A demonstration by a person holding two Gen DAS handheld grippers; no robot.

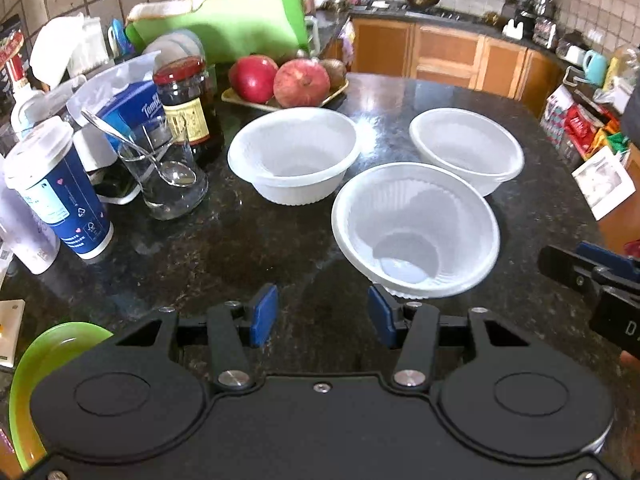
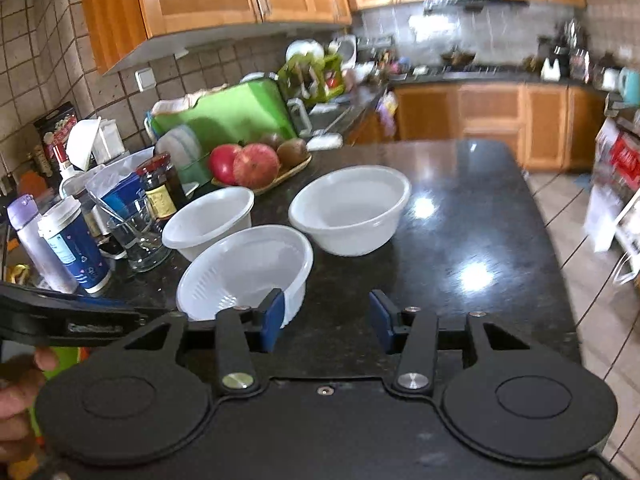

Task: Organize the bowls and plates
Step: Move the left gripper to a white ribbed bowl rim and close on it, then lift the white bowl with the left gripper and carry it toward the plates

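Observation:
Three white plastic bowls stand upright and apart on the black granite counter (image 1: 240,248). One bowl (image 1: 294,160) is at the middle, another (image 1: 466,152) at the right, and a ribbed one (image 1: 416,228) is nearest. My left gripper (image 1: 323,316) hovers open over bare counter, with its right pad (image 1: 382,316) just short of the ribbed bowl's rim. In the right wrist view the ribbed bowl (image 2: 244,272) lies just left of my open right gripper (image 2: 326,320), whose left pad (image 2: 272,320) overlaps the bowl's near wall. Neither gripper has anything between its pads. A green plate (image 1: 36,380) shows at the lower left.
Clutter lines the counter's left side: a blue paper cup (image 1: 60,200), a glass with a spoon (image 1: 168,176), a dark jar (image 1: 188,108) and a fruit tray (image 1: 280,80). The counter's edge drops to a tiled floor (image 2: 592,280) on the right. A hand (image 2: 20,380) holds the left gripper.

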